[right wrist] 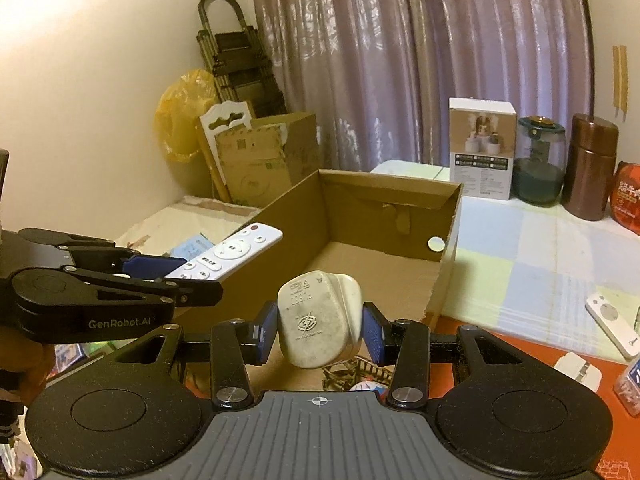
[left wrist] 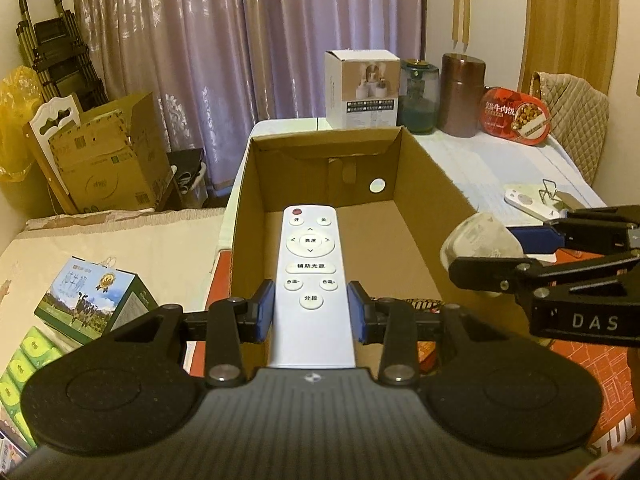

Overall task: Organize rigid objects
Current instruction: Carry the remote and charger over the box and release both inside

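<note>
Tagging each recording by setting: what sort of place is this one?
Most likely a room in a home, perhaps a bedroom used for storage. Long curtains cover the back wall, a folded step ladder and cardboard boxes are stacked in the corner, and household jars stand on a cloth-covered surface.

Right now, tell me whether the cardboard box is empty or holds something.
Empty: the cardboard box shows only bare floor; the remote hangs above it.

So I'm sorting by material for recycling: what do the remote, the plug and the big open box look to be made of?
Remote: looks like smooth white plastic with a slight sheen, its buttons probably rubber or plastic.
Plug: apparently hard moulded plastic, off-white and scuffed dull, with markings raised in the casing.
Box: brown corrugated cardboard, matte, with folded flaps and raw cut edges.
</note>
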